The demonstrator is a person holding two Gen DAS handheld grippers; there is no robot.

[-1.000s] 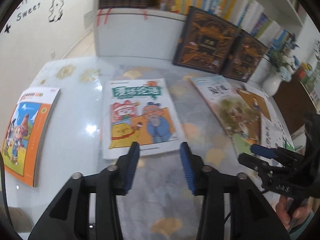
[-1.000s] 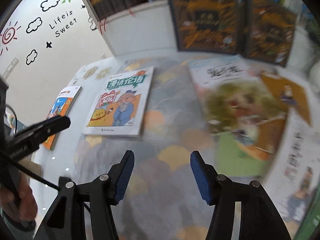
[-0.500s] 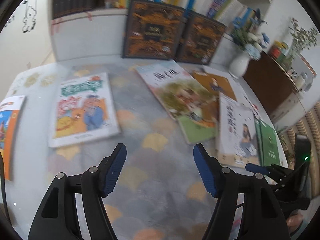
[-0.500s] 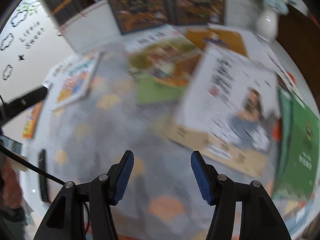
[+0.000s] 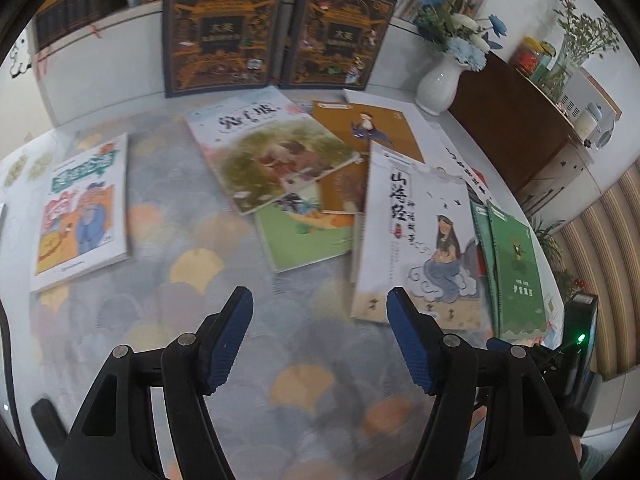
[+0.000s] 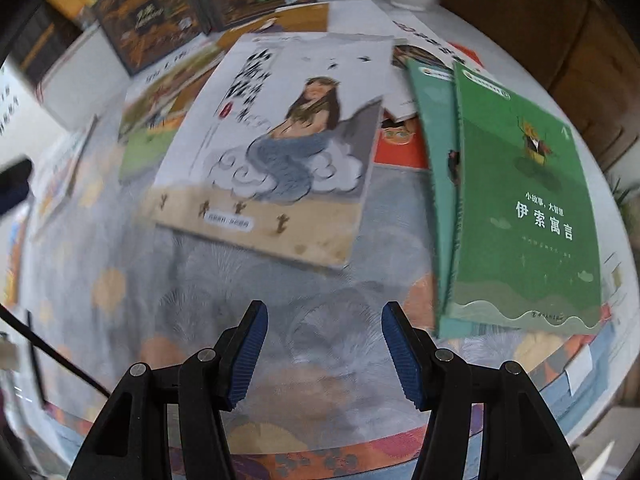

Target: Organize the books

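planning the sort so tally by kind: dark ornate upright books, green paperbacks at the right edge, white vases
dark ornate upright books: 2
green paperbacks at the right edge: 2
white ceramic vase: 1
total: 5

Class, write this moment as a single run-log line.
task: organize books | left gripper: open, empty | right gripper: open, empty | nearest: mermaid-cover book, green book | books flat on table, none held
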